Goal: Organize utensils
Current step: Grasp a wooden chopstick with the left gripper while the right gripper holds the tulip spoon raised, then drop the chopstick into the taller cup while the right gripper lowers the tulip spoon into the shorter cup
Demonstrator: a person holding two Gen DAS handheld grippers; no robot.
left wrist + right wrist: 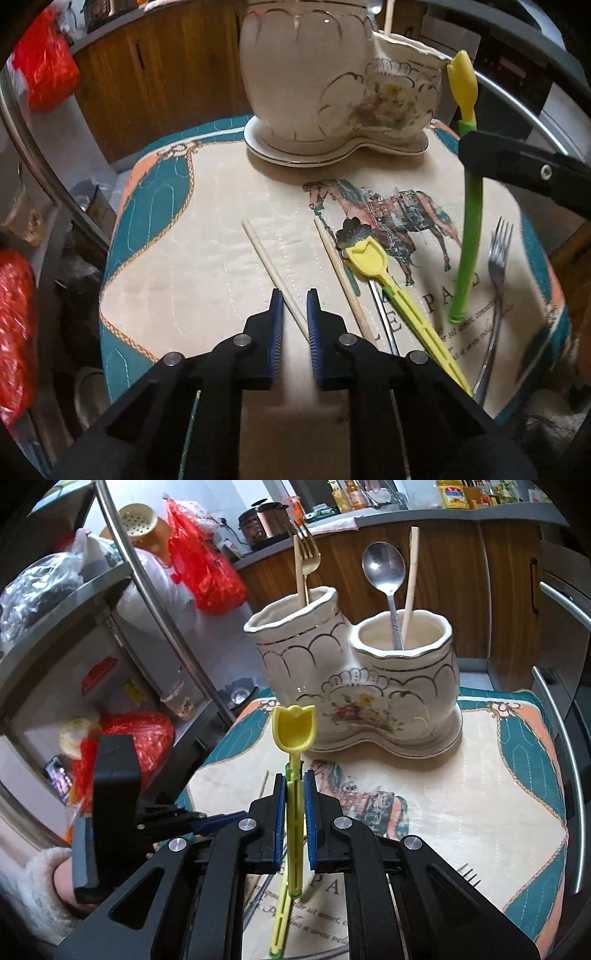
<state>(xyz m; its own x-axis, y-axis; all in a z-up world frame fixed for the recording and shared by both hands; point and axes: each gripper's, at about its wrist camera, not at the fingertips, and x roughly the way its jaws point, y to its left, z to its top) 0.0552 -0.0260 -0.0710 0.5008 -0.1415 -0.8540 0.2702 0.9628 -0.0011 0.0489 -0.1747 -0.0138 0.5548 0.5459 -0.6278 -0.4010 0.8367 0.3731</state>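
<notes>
Left gripper (295, 306): jaws nearly closed around a chopstick (275, 275) lying on the mat (192, 266); whether the pads press it, cannot tell.
Right gripper (294, 794): clamped on a green-and-yellow spoon (294, 734), lifted upright.
On mat: second chopstick (343, 280) at 1 o'clock of the left gripper, then yellow spoon (391, 280), fork (496, 280) at 3.
Holder (354, 686): at 12 o'clock, two cups.
Left cup: gold fork (308, 561).
Right cup: steel spoon (384, 576), chopstick.
</notes>
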